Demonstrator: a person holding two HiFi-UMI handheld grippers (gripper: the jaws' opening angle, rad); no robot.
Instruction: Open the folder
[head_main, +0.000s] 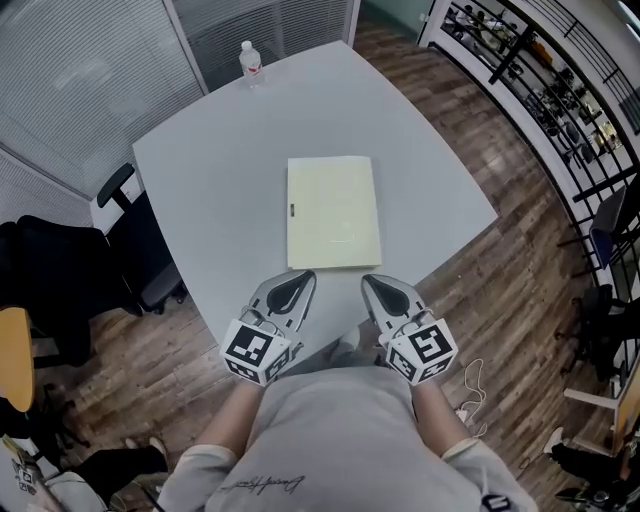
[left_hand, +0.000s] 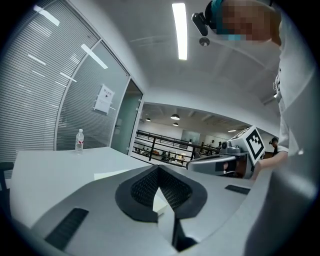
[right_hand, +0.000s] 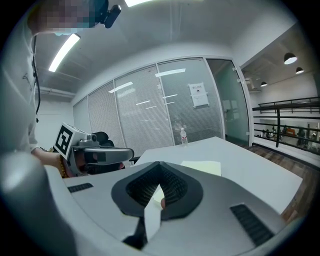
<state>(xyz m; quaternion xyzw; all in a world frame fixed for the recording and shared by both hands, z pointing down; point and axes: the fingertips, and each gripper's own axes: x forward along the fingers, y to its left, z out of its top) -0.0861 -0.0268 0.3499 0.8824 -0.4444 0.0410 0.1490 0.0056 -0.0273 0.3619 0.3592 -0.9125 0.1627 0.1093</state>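
A pale yellow folder (head_main: 333, 211) lies closed and flat in the middle of the grey table (head_main: 220, 170). My left gripper (head_main: 303, 277) is just short of the folder's near left corner, its jaws together with nothing between them. My right gripper (head_main: 372, 283) is beside the near right corner, also shut and empty. In the left gripper view the folder (left_hand: 112, 174) shows past the closed jaws (left_hand: 159, 168). In the right gripper view the folder (right_hand: 202, 167) lies ahead of the closed jaws (right_hand: 159, 164). Neither gripper touches the folder.
A clear water bottle (head_main: 250, 62) stands at the table's far corner. A black office chair (head_main: 130, 250) sits at the table's left side. Glass walls with blinds stand behind, a black railing (head_main: 560, 90) runs along the right, and the wooden floor surrounds the table.
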